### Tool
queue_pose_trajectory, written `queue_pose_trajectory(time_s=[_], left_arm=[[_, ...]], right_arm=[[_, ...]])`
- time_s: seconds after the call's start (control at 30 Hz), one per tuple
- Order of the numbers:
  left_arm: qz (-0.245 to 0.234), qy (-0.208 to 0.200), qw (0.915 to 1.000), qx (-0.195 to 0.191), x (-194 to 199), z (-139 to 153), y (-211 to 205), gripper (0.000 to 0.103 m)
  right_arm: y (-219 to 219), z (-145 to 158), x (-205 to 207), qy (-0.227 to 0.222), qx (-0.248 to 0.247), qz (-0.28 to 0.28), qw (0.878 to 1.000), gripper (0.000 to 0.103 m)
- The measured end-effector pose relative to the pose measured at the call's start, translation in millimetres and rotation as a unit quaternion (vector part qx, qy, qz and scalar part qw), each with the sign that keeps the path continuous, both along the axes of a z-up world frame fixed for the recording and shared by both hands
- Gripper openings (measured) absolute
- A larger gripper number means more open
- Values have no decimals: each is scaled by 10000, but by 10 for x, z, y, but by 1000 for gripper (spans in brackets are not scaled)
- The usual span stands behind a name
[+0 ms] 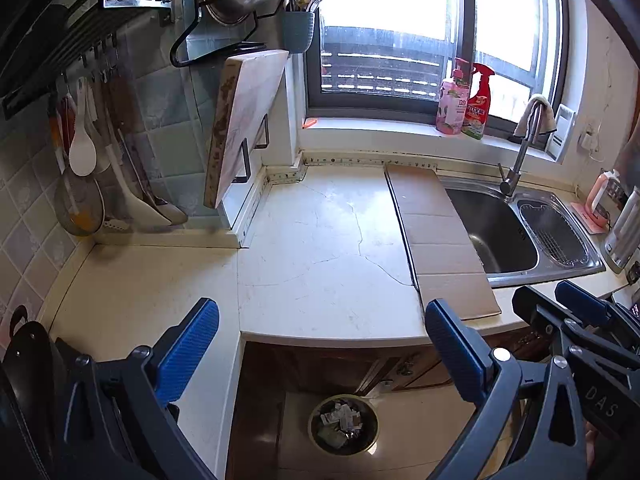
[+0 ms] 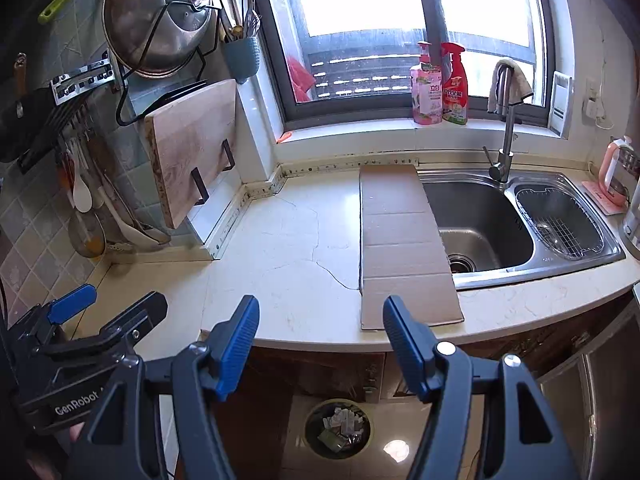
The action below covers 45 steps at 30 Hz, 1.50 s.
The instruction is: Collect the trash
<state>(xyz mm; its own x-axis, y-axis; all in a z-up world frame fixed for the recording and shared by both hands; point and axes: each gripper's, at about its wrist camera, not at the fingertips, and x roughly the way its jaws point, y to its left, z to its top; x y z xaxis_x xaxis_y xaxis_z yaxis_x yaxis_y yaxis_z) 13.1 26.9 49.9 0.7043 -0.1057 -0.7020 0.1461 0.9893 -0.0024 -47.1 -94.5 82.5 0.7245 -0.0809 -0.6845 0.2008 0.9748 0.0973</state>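
Note:
A round trash bin (image 1: 343,424) stands on the floor below the counter edge, holding paper scraps and wrappers; it also shows in the right wrist view (image 2: 338,428). A flat strip of brown cardboard (image 1: 436,236) lies on the white counter beside the sink, also in the right wrist view (image 2: 404,248). My left gripper (image 1: 320,344) is open and empty above the counter's front edge. My right gripper (image 2: 320,338) is open and empty, just to the right of the left one, near the cardboard's near end.
A steel sink (image 2: 480,224) with a faucet (image 2: 505,152) and a wire basket (image 2: 560,224) is at right. A cutting board (image 2: 192,148) leans on a wall rack at left, with hanging utensils (image 1: 84,152). Two spray bottles (image 2: 440,84) stand on the windowsill. A pink kettle (image 2: 616,176) stands far right.

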Motion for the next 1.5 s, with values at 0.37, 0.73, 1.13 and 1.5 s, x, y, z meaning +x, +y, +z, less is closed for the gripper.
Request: queue_pose_trajectory(time_s=[0.37,0.73,1.13,1.5], left_arm=[[124,106,9999,33,135,-49,84,102],[199,131,9997,25,147,-54,118,102],[180,146,9997,11,98,-53,119,102],[160,197,9997,27,85,-62,116,102]], right_arm=[[102,-36,139,55,-103,-9,9999,65],[119,-40,166,67,-123,13,9999,65],[92,-33,120,38,-198,-40,9998,65],[69,-40,87,53,-198,-40,9998,65]])
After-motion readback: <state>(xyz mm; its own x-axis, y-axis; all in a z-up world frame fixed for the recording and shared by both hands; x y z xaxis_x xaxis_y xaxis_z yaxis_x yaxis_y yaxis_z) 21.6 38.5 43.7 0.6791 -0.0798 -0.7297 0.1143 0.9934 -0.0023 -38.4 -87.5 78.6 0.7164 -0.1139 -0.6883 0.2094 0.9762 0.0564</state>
